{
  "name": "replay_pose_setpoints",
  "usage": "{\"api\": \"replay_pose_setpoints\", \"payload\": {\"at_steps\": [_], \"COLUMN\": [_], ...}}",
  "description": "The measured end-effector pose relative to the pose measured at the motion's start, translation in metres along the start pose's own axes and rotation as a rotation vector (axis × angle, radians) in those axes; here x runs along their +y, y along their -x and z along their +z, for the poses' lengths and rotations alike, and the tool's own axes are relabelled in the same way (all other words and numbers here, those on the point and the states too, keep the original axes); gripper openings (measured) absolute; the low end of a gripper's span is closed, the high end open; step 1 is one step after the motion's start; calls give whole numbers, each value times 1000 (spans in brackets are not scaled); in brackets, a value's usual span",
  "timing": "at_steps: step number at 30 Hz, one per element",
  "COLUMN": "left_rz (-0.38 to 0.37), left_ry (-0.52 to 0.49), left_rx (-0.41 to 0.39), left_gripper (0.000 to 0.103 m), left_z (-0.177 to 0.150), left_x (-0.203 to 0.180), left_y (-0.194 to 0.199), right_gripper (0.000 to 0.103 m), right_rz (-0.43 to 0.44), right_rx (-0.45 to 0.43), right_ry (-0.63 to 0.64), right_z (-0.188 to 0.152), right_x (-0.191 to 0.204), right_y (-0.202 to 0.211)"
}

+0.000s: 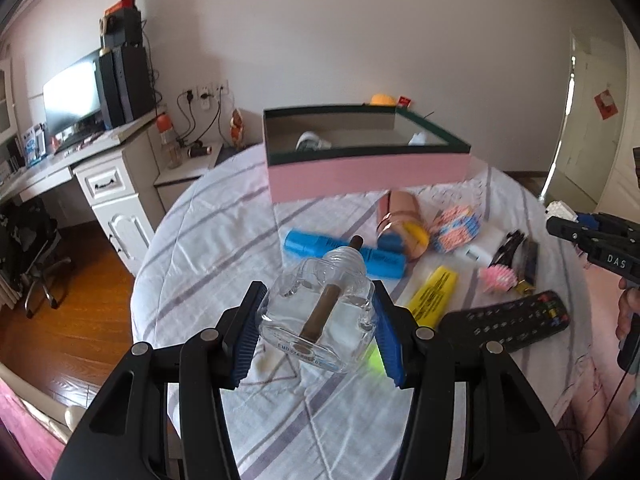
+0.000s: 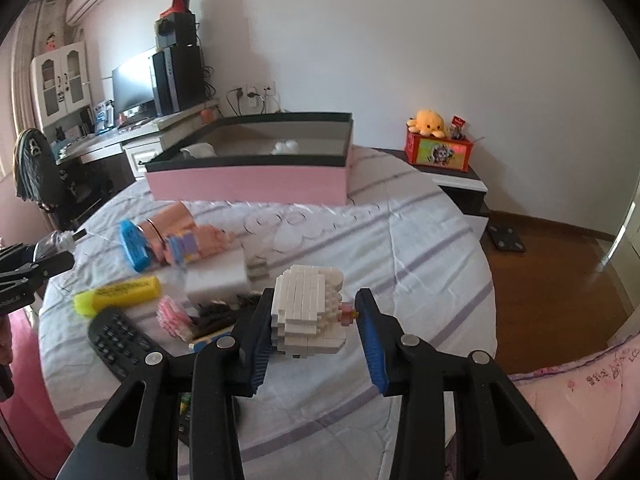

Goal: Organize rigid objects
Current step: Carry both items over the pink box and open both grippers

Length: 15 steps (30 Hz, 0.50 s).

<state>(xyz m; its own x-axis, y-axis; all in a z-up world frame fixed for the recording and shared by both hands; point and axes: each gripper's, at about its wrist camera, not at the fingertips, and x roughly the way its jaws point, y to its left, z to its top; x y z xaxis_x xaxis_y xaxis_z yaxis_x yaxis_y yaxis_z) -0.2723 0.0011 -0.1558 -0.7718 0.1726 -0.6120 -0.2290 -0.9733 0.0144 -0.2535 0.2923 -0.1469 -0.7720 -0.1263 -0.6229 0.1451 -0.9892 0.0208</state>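
Observation:
A clear glass bottle [image 1: 320,320] with a brown wick inside sits between the blue pads of my left gripper [image 1: 318,298], which is shut on it above the bed. My right gripper [image 2: 315,312] is shut on a white brick-built figure [image 2: 304,292] with a small pink and orange part on its right side. It holds the figure just above the quilt. A pink box with a dark rim [image 1: 368,172] [image 2: 248,184] stands open at the far side of the bed, with a few white things inside. The right gripper also shows at the right edge of the left wrist view.
On the striped quilt [image 2: 400,248] lie a blue tube [image 1: 344,252], a yellow marker [image 1: 432,292], a black remote [image 1: 508,324], a pink cylinder [image 1: 400,216], a white block [image 2: 216,280] and a pink brush [image 2: 172,314]. A desk [image 1: 104,176] stands left of the bed, a nightstand [image 2: 460,180] right.

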Motion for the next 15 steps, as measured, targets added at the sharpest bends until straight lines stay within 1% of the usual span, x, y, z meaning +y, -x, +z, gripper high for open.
{"api": "replay_pose_setpoints", "payload": {"at_steps": [8,15], "left_rz": [-12,-5], "left_ry": [-28,-49], "left_rx": [-72,-125], "left_gripper": [52,52], "left_z": [30,67], "left_x": [-15,-27], "left_y": [16,14], "right_gripper": [40,40], "right_rz": [45,75], "right_rx": [-40,-75], "right_ry": [34,76], "right_z": [23,53], "right_x": [15,28], "right_y": [9,9]}}
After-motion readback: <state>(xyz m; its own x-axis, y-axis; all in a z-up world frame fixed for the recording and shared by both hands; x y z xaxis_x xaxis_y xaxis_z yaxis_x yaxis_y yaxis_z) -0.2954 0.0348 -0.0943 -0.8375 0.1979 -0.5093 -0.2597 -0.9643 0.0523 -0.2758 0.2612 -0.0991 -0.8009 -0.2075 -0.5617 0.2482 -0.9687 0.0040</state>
